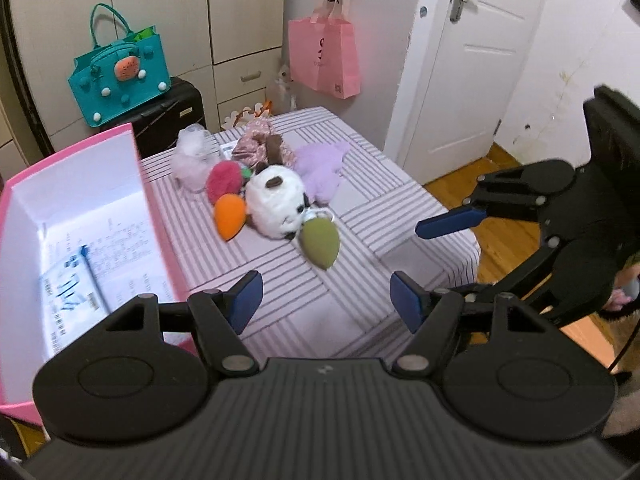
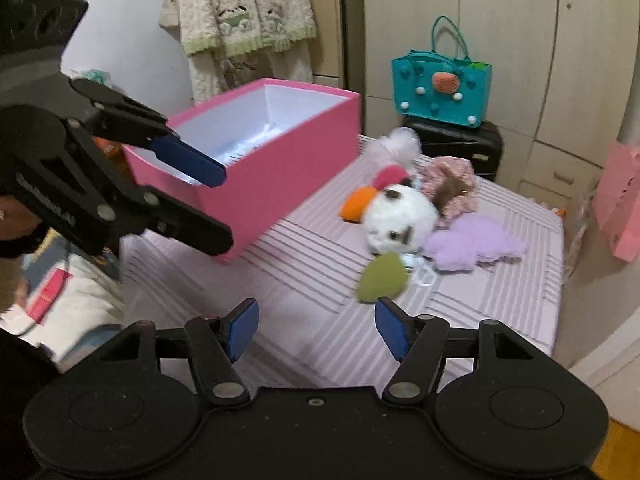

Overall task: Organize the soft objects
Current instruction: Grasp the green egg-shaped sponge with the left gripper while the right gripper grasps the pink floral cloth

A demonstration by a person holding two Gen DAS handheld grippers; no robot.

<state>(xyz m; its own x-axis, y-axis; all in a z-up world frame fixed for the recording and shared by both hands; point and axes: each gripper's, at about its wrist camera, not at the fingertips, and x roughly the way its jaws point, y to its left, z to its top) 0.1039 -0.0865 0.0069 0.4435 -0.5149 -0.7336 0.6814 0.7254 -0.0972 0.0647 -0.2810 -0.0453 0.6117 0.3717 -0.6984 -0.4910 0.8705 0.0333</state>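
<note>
A pile of soft toys lies on the striped table (image 1: 360, 216): a white panda plush (image 1: 276, 200), an orange sponge (image 1: 229, 215), a green sponge (image 1: 320, 245), a pink pom-pom (image 1: 225, 180), a purple plush (image 1: 322, 168), a floral scrunchie (image 1: 256, 142) and a white fluffy piece (image 1: 192, 156). An open pink box (image 1: 80, 220) stands at the left; it also shows in the right wrist view (image 2: 276, 160). My left gripper (image 1: 326, 300) is open and empty, short of the pile. My right gripper (image 2: 316, 326) is open and empty, near the green sponge (image 2: 382, 276).
Papers and a pen lie inside the box. A teal bag (image 1: 120, 76) sits on a black suitcase (image 1: 172, 116) behind the table. A pink bag (image 1: 324, 56) hangs on the cupboard. A white door (image 1: 472, 60) is at the right.
</note>
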